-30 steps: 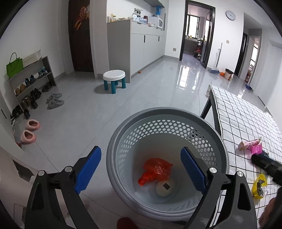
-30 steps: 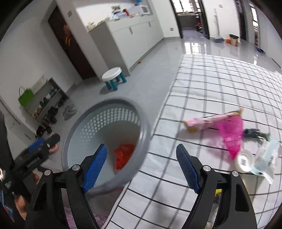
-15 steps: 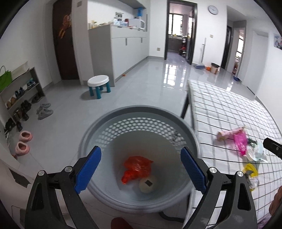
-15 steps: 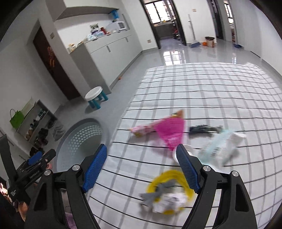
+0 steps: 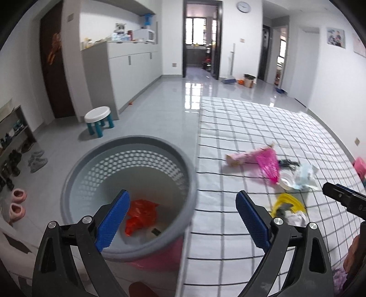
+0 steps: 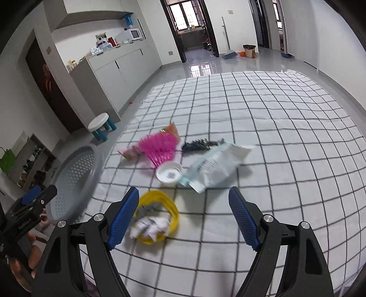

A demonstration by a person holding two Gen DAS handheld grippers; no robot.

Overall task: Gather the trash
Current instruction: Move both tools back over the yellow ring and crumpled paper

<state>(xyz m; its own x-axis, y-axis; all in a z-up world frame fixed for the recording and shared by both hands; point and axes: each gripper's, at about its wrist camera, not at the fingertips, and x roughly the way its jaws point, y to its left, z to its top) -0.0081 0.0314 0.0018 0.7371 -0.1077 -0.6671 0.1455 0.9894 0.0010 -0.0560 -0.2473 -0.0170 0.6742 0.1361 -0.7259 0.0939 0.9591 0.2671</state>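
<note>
A glossy grey tiled floor (image 5: 173, 96) is seen, daylight being reflected from a window (image 5: 194, 29) at upper centre. Grey cabinets (image 5: 132, 66) are set upper left, a small stool (image 5: 98, 118) below them, a clock (image 5: 244, 6) on the white wall.

Each gripper, the left gripper (image 5: 181, 219) and the right gripper (image 6: 184, 216), has black angular plastic arms with triangular cut-outs, silver round screws at the joints, and blue finger pads (image 6: 123, 214) with a fine knurled texture.
</note>
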